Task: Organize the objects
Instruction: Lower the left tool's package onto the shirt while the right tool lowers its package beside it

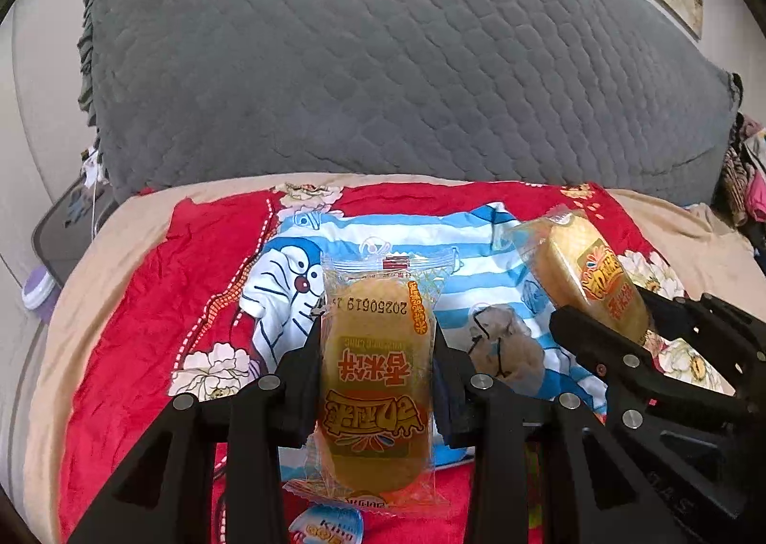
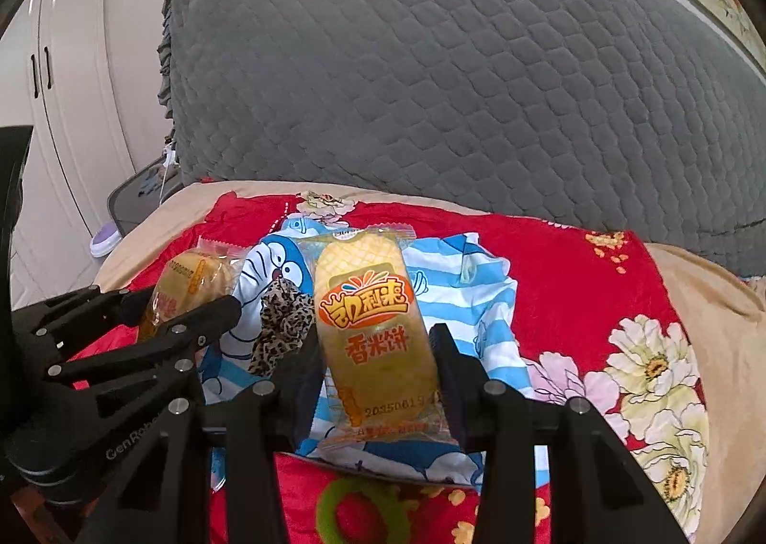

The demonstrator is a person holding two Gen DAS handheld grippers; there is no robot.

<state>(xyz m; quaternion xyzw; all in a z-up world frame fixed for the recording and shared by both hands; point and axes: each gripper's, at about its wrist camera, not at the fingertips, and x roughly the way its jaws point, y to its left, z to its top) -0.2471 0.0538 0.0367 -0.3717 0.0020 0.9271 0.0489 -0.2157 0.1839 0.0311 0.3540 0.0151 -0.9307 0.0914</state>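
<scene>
There were two wrapped rice-cake snacks: one (image 1: 376,381) between the fingers of the left tool (image 1: 378,352), the other (image 2: 378,343) between those of the right tool (image 2: 378,362). One blue-striped cartoon cloth (image 2: 478,304) lay on one red flowered sheet (image 2: 574,280). One leopard-print scrunchie (image 2: 282,323) sat at nine o'clock of the right snack. One green ring (image 2: 356,520) showed at six o'clock, and one small round packet (image 1: 328,527) in the left view. One grey quilted cushion (image 1: 383,65) stood at twelve o'clock.
</scene>
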